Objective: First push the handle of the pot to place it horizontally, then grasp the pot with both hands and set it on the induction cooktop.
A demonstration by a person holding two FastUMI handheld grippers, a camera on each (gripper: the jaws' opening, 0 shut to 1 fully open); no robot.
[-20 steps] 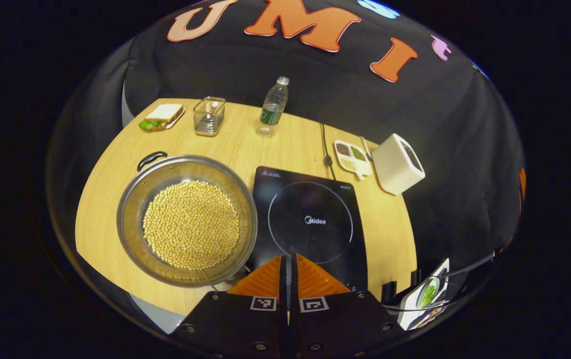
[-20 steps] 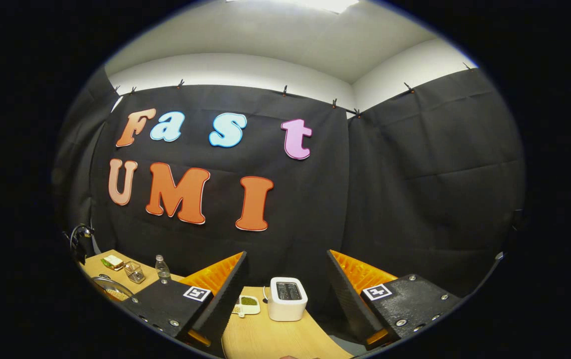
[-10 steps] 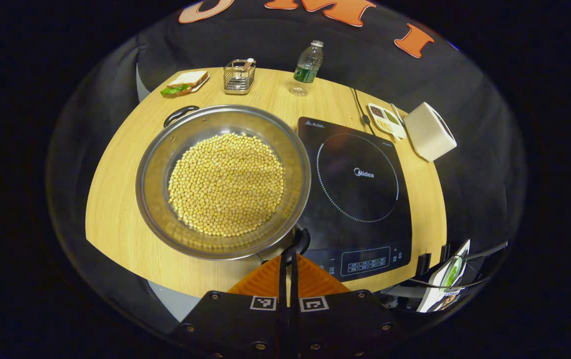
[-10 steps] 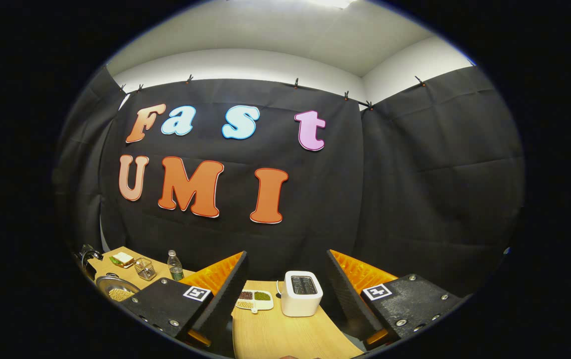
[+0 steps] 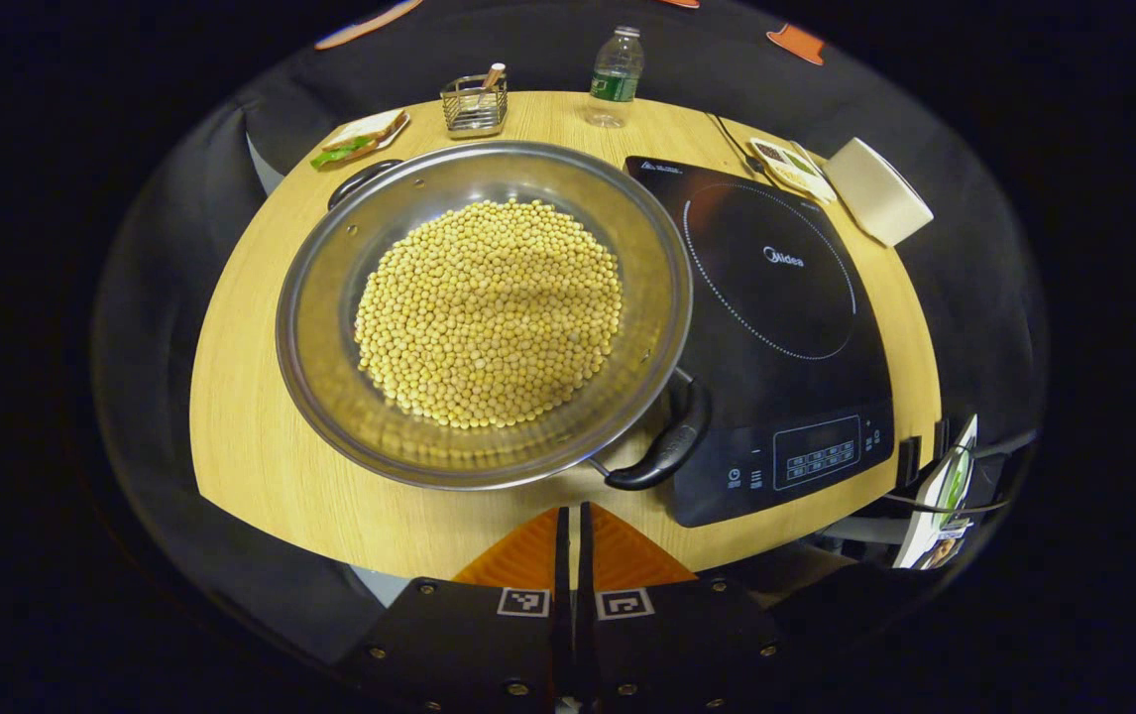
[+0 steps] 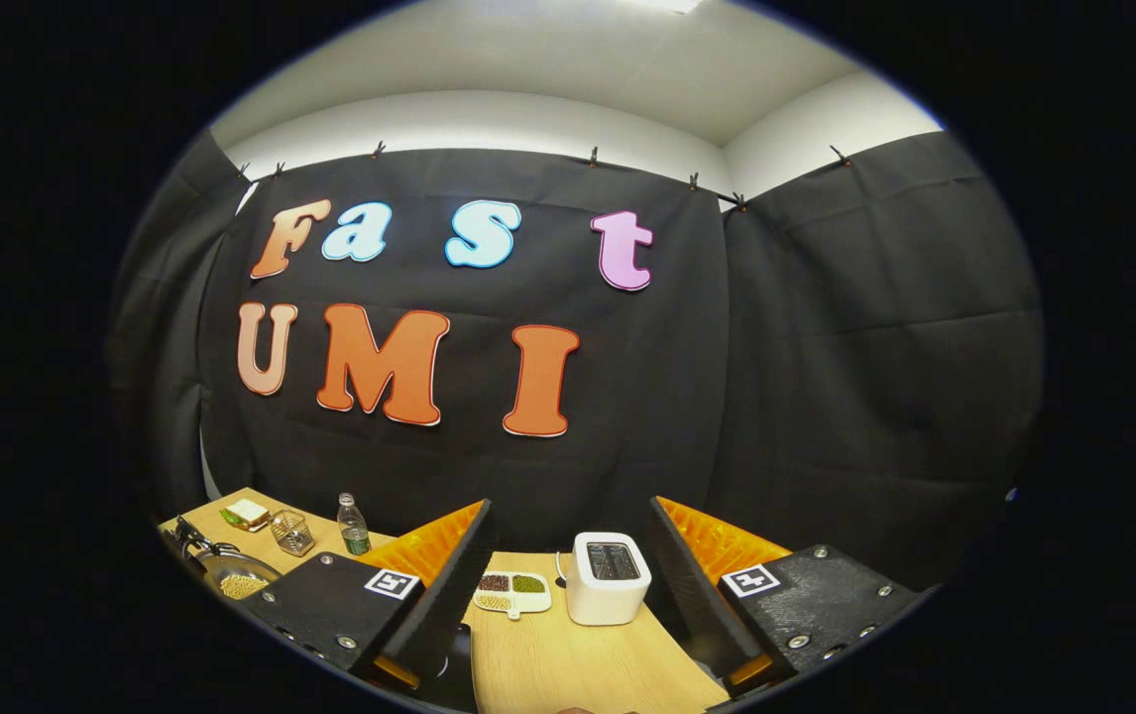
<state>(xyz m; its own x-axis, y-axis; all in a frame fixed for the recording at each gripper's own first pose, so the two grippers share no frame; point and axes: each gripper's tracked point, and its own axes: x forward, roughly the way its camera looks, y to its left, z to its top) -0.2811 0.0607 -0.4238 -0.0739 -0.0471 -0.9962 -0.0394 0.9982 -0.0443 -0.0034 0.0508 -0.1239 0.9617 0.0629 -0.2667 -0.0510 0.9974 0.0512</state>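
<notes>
Left gripper view, L to R: pot (image 5: 330, 327) w/ yellow beans sits on wood table (image 5: 241, 397), near handle (image 5: 665, 451) pointing toward induction cooktop (image 5: 776, 327) just beside it. Left gripper (image 5: 574, 531) hangs by the near table edge, fingers pressed together, holding nothing. Right gripper view: right gripper (image 6: 568, 565) held high, fingers wide apart, toaster (image 6: 608, 590) between them farther off.

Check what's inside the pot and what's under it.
The pot holds a bed of yellow beans hiding its bottom. It sits on the table, its edge overlapping the induction cooktop; contact underneath is covered.
</notes>
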